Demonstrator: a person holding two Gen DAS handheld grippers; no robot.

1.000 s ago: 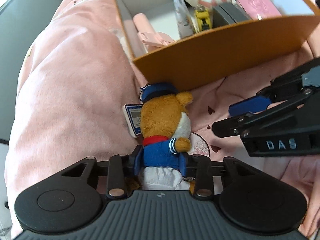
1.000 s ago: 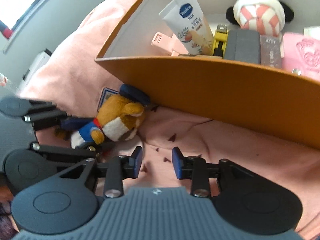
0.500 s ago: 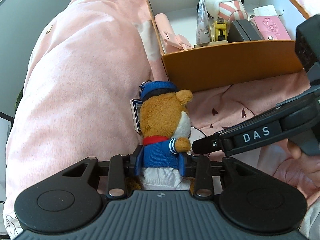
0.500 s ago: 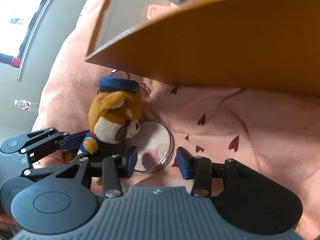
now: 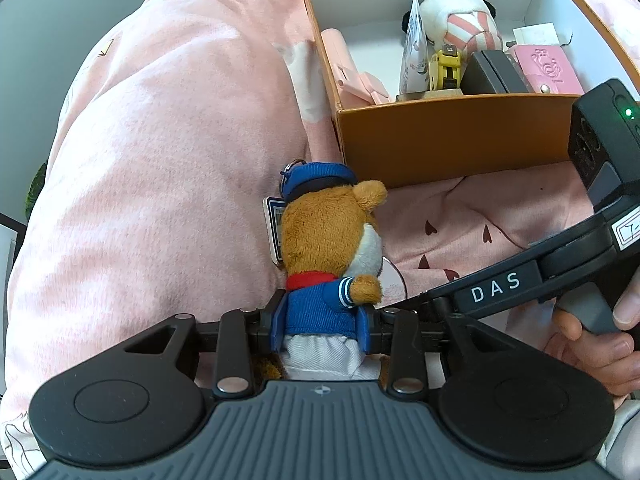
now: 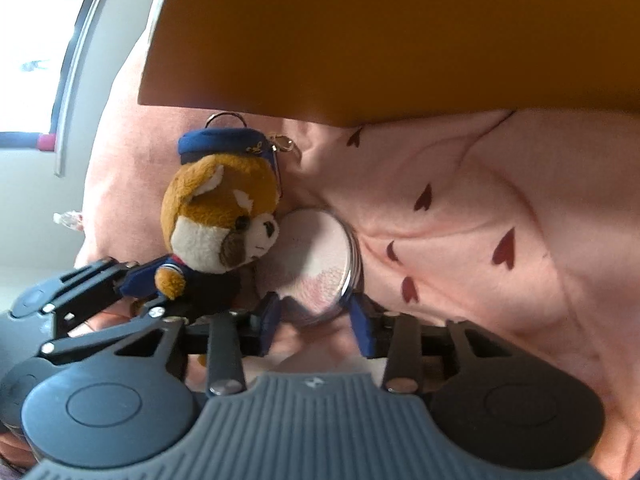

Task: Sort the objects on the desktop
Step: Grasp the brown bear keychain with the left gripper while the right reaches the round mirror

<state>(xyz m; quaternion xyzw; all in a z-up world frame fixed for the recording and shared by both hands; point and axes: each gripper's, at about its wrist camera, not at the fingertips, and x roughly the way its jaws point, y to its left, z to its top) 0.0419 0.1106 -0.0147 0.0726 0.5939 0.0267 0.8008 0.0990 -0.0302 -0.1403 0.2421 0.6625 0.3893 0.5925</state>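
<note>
The left gripper [image 5: 320, 328] pinches a plush bear [image 5: 328, 248] by its blue jacket, upright on the pink blanket [image 5: 160, 160] just beside the orange box [image 5: 452, 140]. The right gripper [image 6: 316, 320] has its fingers closing around a round mirror [image 6: 316, 256] lying beside the bear, pads not yet pressing.

Fuzzy plush bear [image 5: 328, 236] on soft matt pink fleece [image 5: 160, 160] (beside a smooth matt cardboard box [image 5: 452, 140])
</note>
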